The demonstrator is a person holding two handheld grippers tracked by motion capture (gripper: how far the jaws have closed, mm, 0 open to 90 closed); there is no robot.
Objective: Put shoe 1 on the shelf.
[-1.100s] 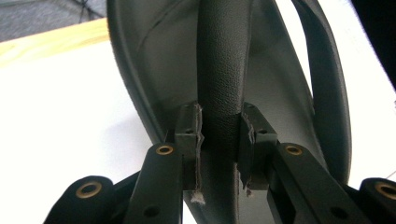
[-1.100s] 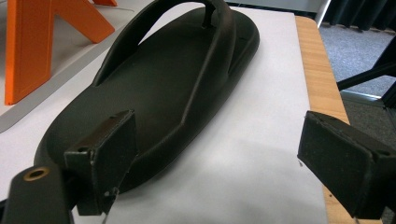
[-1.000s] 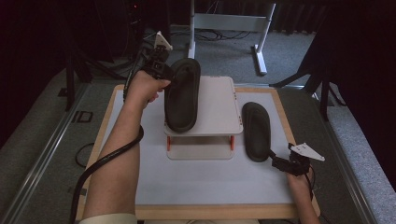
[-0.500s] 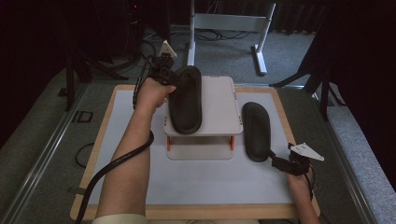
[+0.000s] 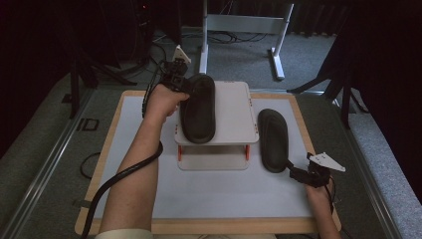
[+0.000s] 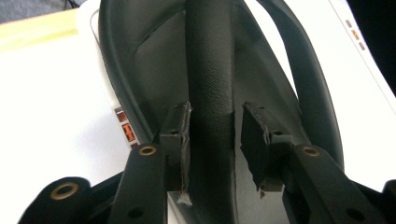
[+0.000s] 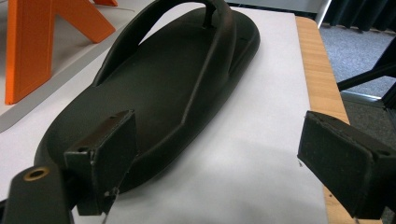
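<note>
Since a second ago the left tool [image 5: 185,84] has carried its black sandal [image 5: 198,113] squarely onto the white stand [image 5: 234,114], and its jaws have just been opening, the strap [image 6: 210,84] between them but free of the right pad. Rubbery, light and floppy, the sandal is best held by strap or edge. Open beside the second sandal [image 5: 273,140] waits the right tool [image 5: 297,175], on the white counter [image 5: 209,194] with dim room beyond

The sandal [image 6: 210,70] on the rack is cut off at the top and bottom edges of the left gripper view. The person's hand [image 5: 161,102] hides the left gripper's [image 5: 185,85] jaws from above.
</note>
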